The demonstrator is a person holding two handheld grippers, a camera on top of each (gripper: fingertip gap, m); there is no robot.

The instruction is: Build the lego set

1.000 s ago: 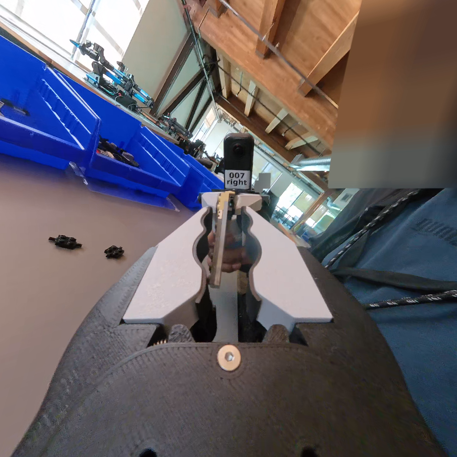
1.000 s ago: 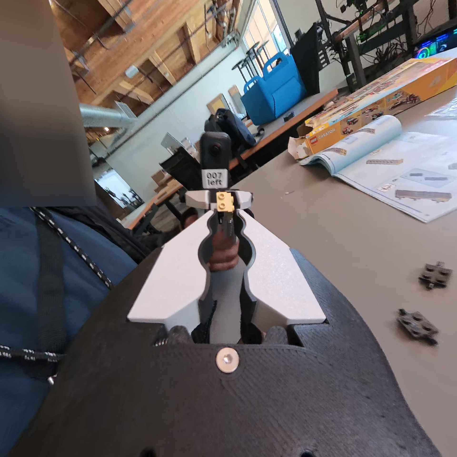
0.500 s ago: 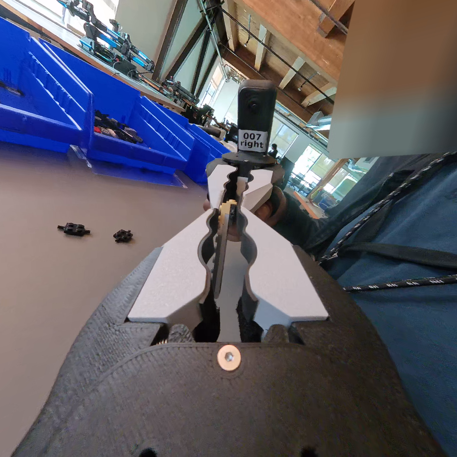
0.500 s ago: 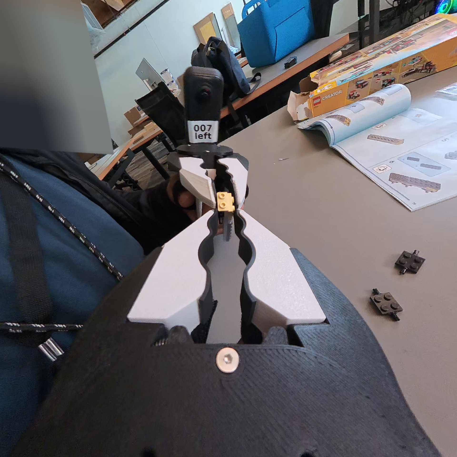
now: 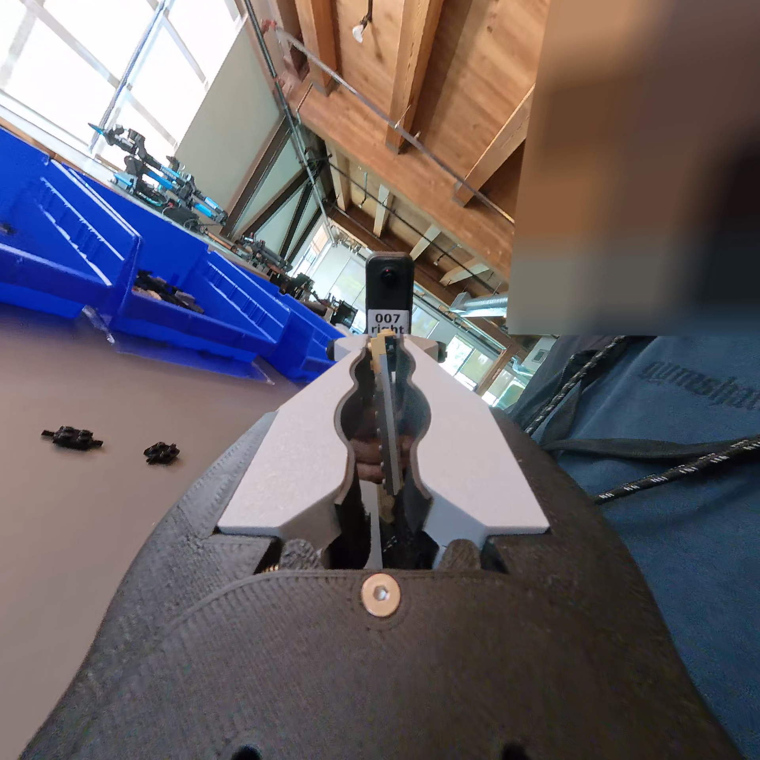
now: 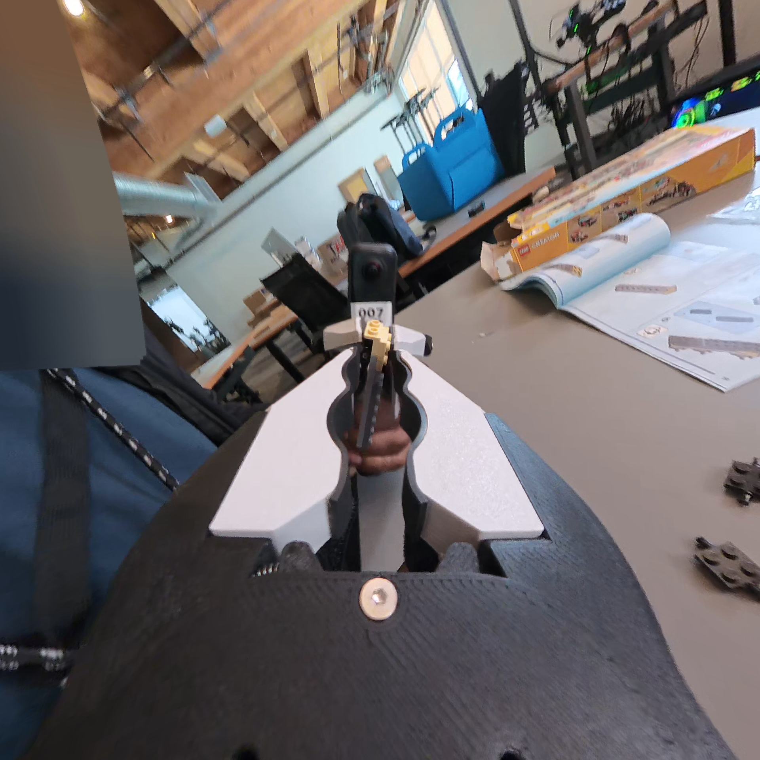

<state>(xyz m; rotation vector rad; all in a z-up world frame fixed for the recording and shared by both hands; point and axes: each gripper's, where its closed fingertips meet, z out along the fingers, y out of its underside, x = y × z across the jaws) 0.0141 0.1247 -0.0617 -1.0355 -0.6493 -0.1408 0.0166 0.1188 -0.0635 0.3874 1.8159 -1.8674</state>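
Observation:
My left gripper is shut on a long thin grey plate, seen edge-on, with a tan piece at its far end. My right gripper is shut on a dark grey toothed plate that carries a tan brick at the tip. The two grippers face each other tip to tip above the table, right in front of a person's chest. Whether the two held pieces touch is hidden. Each view shows the other gripper's black camera just behind the tips.
Two small black pieces lie on the grey table; the right wrist view shows them at the right. Blue bins stand behind. An open instruction booklet and the set's box lie farther off. The tips of both grippers are at nearly the same place.
Half a second ago the grippers stood a short way apart and tilted lower. Now they are back tip to tip and both views tilt upward. Both stay shut on their pieces.

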